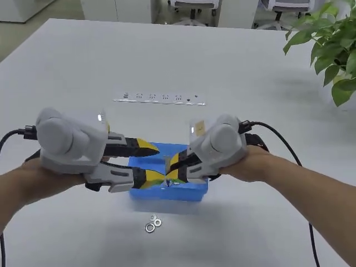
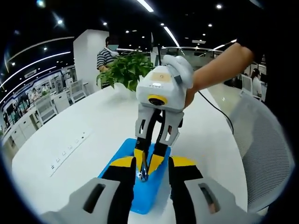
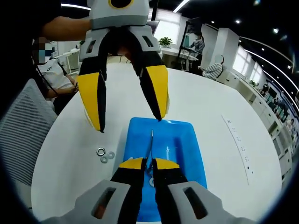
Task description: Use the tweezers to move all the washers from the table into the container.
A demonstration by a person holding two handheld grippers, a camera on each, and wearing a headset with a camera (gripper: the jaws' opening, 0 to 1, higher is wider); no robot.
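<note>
Right gripper [image 3: 148, 164] fingers [image 3: 134, 164] should, I judge, hold a steady pinch on the tweezers [image 3: 150, 142] and take one washer edge at a time; they sit nearly shut on that tool, its tip over the blue container [image 3: 184, 140]; left gripper [image 3: 131, 122] fingers [image 3: 96, 98] gape wide, holding nothing; three washers [image 3: 105, 154] lie clustered on the bench [image 3: 224, 93] just beside the container.

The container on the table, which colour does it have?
The container is plain blue; the right gripper view shows it best.
</note>
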